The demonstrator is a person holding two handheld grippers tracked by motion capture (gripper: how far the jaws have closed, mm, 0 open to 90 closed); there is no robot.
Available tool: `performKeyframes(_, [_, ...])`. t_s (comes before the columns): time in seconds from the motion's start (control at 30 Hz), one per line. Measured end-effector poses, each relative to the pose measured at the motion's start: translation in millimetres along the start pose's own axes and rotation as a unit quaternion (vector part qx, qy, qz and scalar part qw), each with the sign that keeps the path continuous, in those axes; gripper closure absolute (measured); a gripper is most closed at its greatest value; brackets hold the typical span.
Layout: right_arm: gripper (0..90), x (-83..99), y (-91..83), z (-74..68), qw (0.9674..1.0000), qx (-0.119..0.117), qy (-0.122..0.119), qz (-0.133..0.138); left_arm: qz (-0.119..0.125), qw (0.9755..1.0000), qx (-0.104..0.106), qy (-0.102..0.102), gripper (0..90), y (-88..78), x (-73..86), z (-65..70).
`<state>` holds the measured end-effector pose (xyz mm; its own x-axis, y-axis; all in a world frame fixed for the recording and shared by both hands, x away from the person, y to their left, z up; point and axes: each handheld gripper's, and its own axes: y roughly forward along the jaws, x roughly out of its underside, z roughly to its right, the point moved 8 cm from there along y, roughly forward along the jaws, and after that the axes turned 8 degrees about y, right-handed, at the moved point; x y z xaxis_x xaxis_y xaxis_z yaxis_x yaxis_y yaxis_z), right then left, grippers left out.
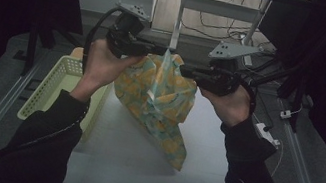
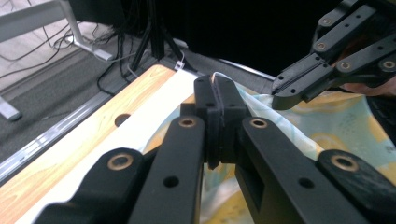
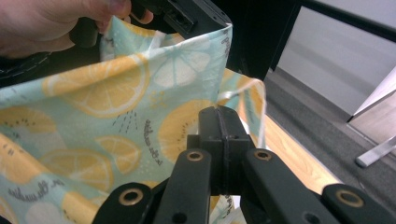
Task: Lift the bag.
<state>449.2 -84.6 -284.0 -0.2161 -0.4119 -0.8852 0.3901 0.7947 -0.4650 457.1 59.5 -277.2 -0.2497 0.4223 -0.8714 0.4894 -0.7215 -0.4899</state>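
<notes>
The left gripper (image 1: 160,50) and right gripper (image 1: 186,70), jaws clamped tight, each pinch the top edge of a pale blue cloth printed with yellow lemon slices (image 1: 160,96), hanging above the white table mat (image 1: 114,154), right of a yellow plastic basket (image 1: 53,85).

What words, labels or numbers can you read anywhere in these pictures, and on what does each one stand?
No text can be read for certain.
Cloth: small dark cursive lettering printed between the lemon slices, seen in the right gripper view; too small and blurred to read.
Basket: no label shows.
Left gripper and right gripper: no markings show.
</notes>
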Motion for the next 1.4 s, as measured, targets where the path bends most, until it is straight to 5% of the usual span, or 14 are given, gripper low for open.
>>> performKeyframes(0.4, [90.0,23.6,18.5,10.1,0.9997,-0.002,0.021,-0.015,-0.015,0.9999,0.003,-0.006,89.1,23.7,22.8,-7.8])
performKeyframes(0.97, [90.0,74.5,56.8,23.6,0.997,-0.015,0.058,-0.049,-0.07,0.9969,0.014,-0.032,88.3,72.0,85.0,-17.4])
performKeyframes(1.4, [89.7,96.8,75.7,28.2,0.9954,-0.02,0.078,-0.053,-0.089,0.9948,0.018,-0.045,86.3,91.0,116.2,-22.2])
